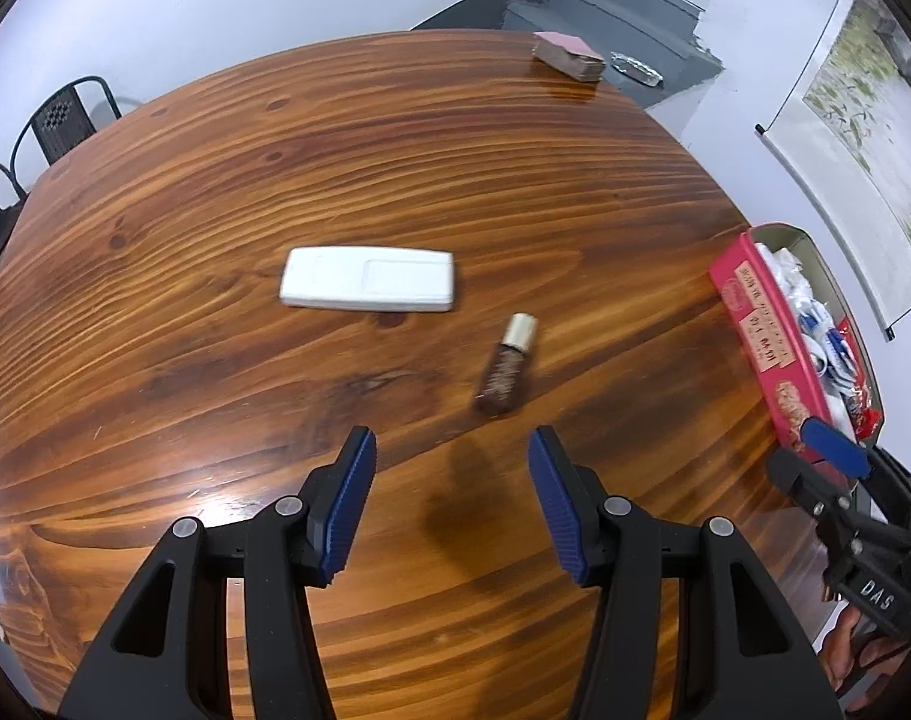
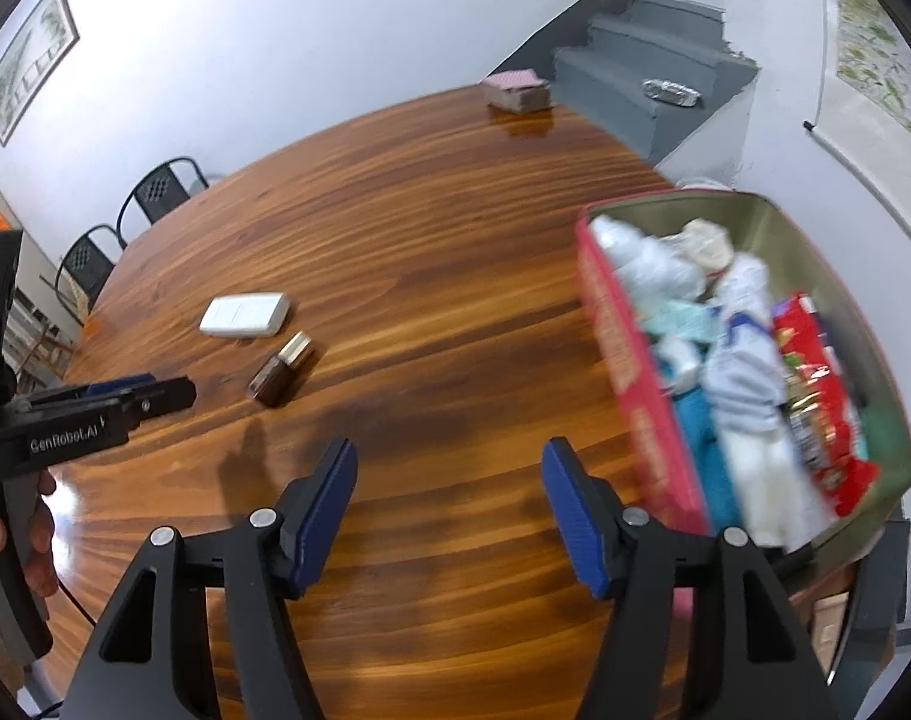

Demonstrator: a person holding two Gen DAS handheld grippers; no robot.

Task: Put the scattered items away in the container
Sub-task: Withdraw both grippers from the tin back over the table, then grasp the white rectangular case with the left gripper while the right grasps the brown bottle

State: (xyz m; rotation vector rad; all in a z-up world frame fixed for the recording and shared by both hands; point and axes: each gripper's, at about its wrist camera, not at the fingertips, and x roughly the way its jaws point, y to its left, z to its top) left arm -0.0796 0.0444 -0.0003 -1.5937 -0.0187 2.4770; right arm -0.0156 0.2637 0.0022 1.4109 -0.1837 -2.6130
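- Grippers first: the left gripper (image 1: 452, 450) points steeply down at the wooden table (image 1: 395, 168), its blue pads well apart, nothing between them.
- Right gripper (image 2: 449, 459) is tilted down in the same way, jaws spread wide and empty, above bare wood just beside the container.
- Small brown bottle (image 1: 506, 363) with a gold cap lies on its side a little beyond the left gripper, toward its right pad.
- White remote control (image 1: 368, 277) lies flat farther out, to the left of the bottle and apart from it.
- Red tin box (image 2: 626, 360), the container, stands at the right edge of the table; it is blurred in the right wrist view.
- Only the right wrist view looks into the box: white and blue wrapped things and a red snack packet (image 2: 815, 396) fill it.
- That view also shows the person's left hand (image 2: 32, 531) around the left gripper's handle at the left border.
- Left wrist view shows the right gripper at its right border, in front of the box.
- Far away, a deck of cards (image 1: 569, 55) lies near the table's far edge; black chairs (image 1: 65, 117) stand by the wall.
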